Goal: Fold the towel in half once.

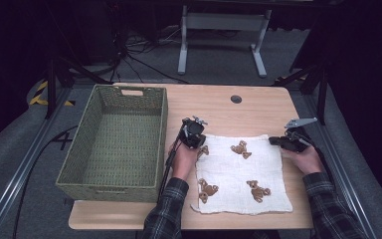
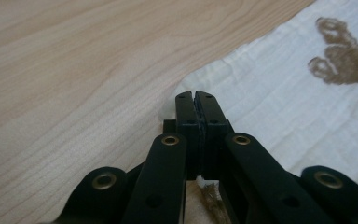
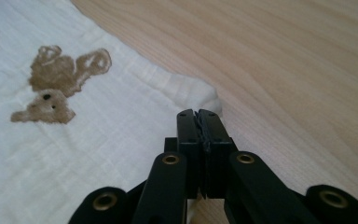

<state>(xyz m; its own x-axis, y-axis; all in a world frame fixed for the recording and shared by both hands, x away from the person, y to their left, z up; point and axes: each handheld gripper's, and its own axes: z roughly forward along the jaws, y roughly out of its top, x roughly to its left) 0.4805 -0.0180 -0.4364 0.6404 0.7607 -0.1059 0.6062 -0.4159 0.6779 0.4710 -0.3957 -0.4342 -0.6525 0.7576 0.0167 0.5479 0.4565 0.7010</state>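
Green basket (image 1: 114, 142) far left, unused. Left tongs (image 2: 196, 95) clamped shut on cloth (image 1: 241, 172)'s far-left corner, right tongs (image 3: 198, 113) pinching far-right corner. Thin grips: could slip free if lifted unevenly across worktop (image 1: 219, 107).

The light wooden table (image 1: 258, 107) carries a woven green basket (image 1: 114, 144) on its left half and, on the near right, a white cloth (image 1: 238, 174) printed with brown bears (laid flat, its near edge almost at the table's near edge).
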